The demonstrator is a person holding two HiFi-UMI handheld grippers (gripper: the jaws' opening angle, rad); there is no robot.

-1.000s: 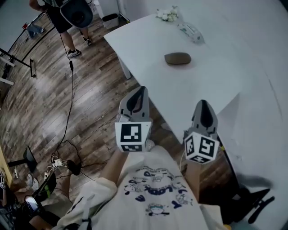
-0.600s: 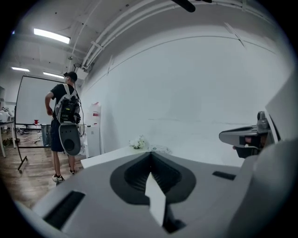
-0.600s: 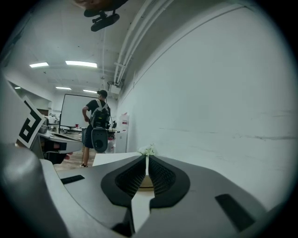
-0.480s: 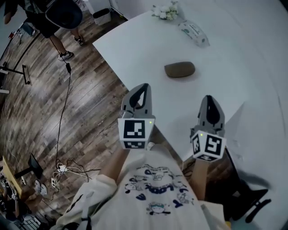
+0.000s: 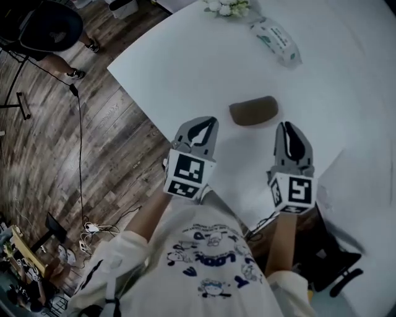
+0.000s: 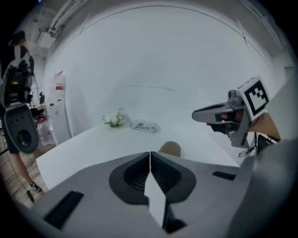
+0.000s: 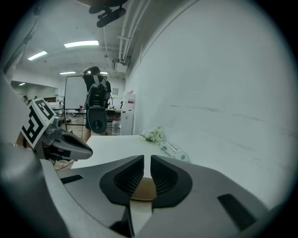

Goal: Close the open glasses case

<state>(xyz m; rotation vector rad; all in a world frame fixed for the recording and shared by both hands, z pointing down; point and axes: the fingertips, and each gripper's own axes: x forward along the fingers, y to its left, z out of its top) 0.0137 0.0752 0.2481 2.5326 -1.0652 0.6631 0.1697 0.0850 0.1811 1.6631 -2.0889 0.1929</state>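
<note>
The brown glasses case (image 5: pixel 253 110) lies on the white table (image 5: pixel 179 68), a low rounded oblong; I cannot tell whether its lid is up. My left gripper (image 5: pixel 208 123) hovers over the table's near edge, just left of and short of the case, jaws pressed together and empty. My right gripper (image 5: pixel 286 127) hangs just right of the case's near end, also empty, with only a hairline slit between its jaws. In the left gripper view the case (image 6: pixel 170 148) peeks above the gripper (image 6: pixel 150 153). In the right gripper view the case (image 7: pixel 142 188) shows below the gripper (image 7: pixel 147 158).
A pack of wipes (image 5: pixel 277 40) and a small white flower bunch (image 5: pixel 224 6) lie farther back on the table. A person (image 5: pixel 43 31) stands on the wooden floor at the far left. Cables (image 5: pixel 93 226) trail over the floor, and a chair base (image 5: pixel 334 278) sits at lower right.
Both grippers have moved forward from over my chest to the table's near edge and now flank the case's near side. The case lies closer in view.
</note>
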